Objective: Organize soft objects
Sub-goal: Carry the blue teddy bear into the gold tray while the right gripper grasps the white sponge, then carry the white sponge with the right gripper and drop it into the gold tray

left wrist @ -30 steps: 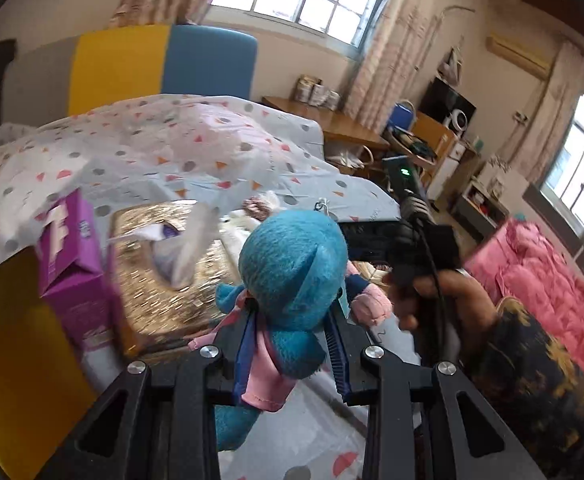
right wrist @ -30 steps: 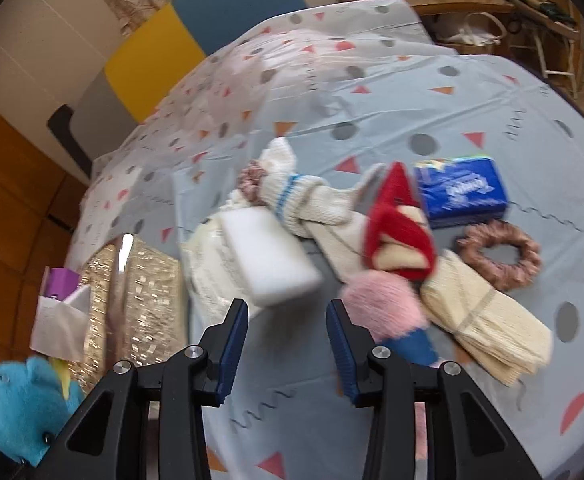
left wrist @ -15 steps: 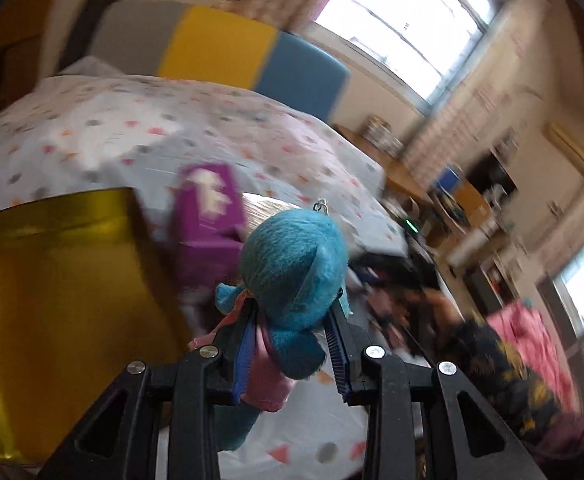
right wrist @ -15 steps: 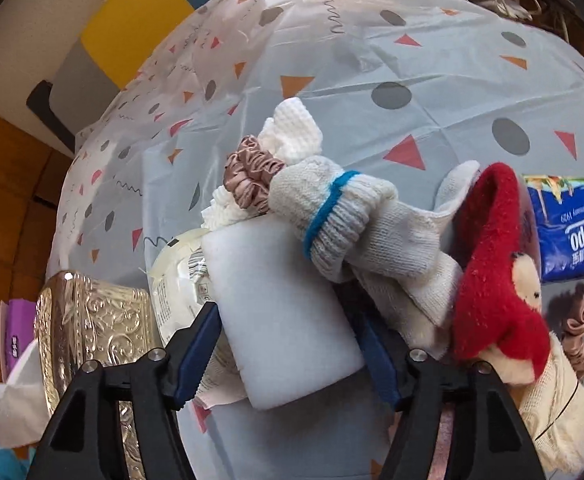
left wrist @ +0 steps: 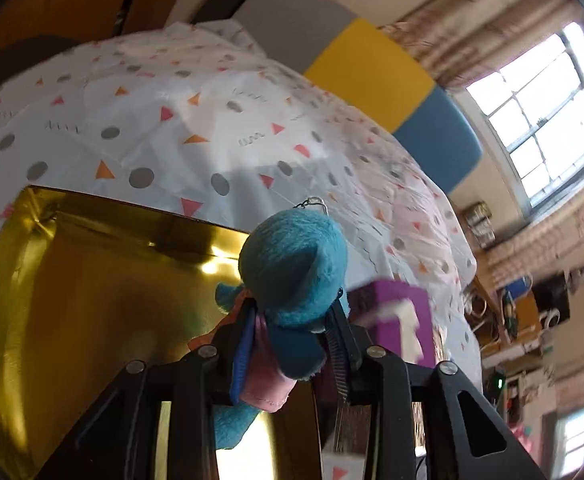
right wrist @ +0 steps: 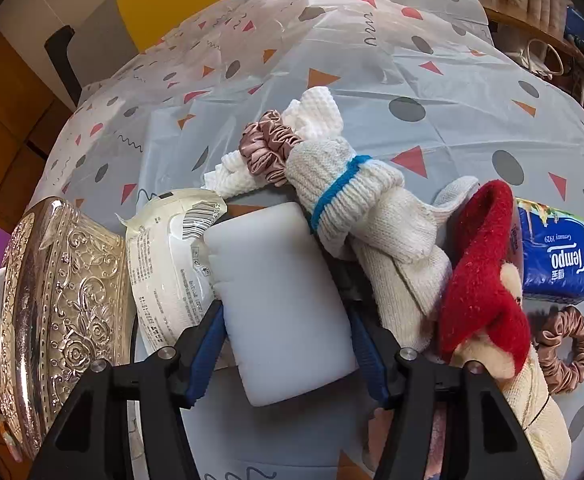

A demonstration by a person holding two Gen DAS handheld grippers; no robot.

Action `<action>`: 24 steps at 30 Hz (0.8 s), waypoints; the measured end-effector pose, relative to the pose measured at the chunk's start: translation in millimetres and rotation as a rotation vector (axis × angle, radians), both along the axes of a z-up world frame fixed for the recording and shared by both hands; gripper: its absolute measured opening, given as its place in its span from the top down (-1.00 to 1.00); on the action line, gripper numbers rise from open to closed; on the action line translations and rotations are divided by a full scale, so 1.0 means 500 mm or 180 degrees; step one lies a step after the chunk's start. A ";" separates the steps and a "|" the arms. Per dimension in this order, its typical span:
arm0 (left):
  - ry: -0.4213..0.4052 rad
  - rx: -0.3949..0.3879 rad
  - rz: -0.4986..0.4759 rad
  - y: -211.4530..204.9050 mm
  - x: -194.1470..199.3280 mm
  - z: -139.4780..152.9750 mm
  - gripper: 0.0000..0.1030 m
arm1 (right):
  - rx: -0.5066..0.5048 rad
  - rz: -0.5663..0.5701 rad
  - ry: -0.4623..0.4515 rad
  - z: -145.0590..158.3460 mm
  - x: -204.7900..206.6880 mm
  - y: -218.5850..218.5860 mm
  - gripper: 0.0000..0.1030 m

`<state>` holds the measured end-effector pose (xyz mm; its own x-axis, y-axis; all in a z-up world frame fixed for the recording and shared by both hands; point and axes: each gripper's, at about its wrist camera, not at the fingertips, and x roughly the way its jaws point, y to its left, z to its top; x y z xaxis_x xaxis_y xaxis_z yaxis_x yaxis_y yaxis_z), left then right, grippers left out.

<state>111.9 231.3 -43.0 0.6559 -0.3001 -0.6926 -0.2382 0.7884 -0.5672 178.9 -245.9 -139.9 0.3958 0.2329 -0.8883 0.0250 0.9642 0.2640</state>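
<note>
Left gripper (left wrist: 292,336) clamped on blue plush toy (left wrist: 292,268), jaws pinching its pink-clad body, head sticking up past the fingertips. Held in the air over the gold box (left wrist: 92,300), above the box's open interior near its right wall; not touching it as far as visible. Purple tissue box (left wrist: 396,320) just right of the toy, white tissue poking out. Patterned tablecloth (left wrist: 212,120) beyond the box, colour-block headboard (left wrist: 372,76) behind that (left view motion-blurred on the right side).

Right gripper (right wrist: 288,320) spread wide, blue-padded fingers (right wrist: 208,344) straddling the white sponge block (right wrist: 280,304); pads at or just beside its long sides, actual contact not resolvable. Sponge lying flat on the cloth, partly over the wipes packet (right wrist: 172,248) on its left. Ornate silver tissue box (right wrist: 64,300) at the left edge of the table, touching the packet.

Right of the sponge: cream knit sock with blue band (right wrist: 352,200), overlapping the sponge's far right corner. Pink scrunchie (right wrist: 268,148) wrapped round a white waffle cloth (right wrist: 312,116) just behind the sock. Red-hatted plush (right wrist: 484,280) leaning against the sock, blue Tempo tissue pack (right wrist: 552,256) beside it, second scrunchie (right wrist: 564,352) near the pack's front edge.
</note>
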 end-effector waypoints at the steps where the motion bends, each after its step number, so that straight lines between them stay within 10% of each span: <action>1: 0.0077 -0.0084 0.0050 0.007 0.017 -0.015 0.23 | -0.0010 0.0010 -0.0005 0.000 -0.002 0.000 -0.20; 24: 0.0057 0.1173 -0.0170 -0.045 -0.181 -0.036 -0.31 | 0.0523 -0.0030 -0.0253 0.057 -0.018 -0.012 -0.11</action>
<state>21.3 209.0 -61.0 0.6329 -0.0618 -0.7718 -0.1986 0.9505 -0.2389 170.2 -251.7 -111.5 0.4661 0.3684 -0.8044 0.0067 0.9077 0.4196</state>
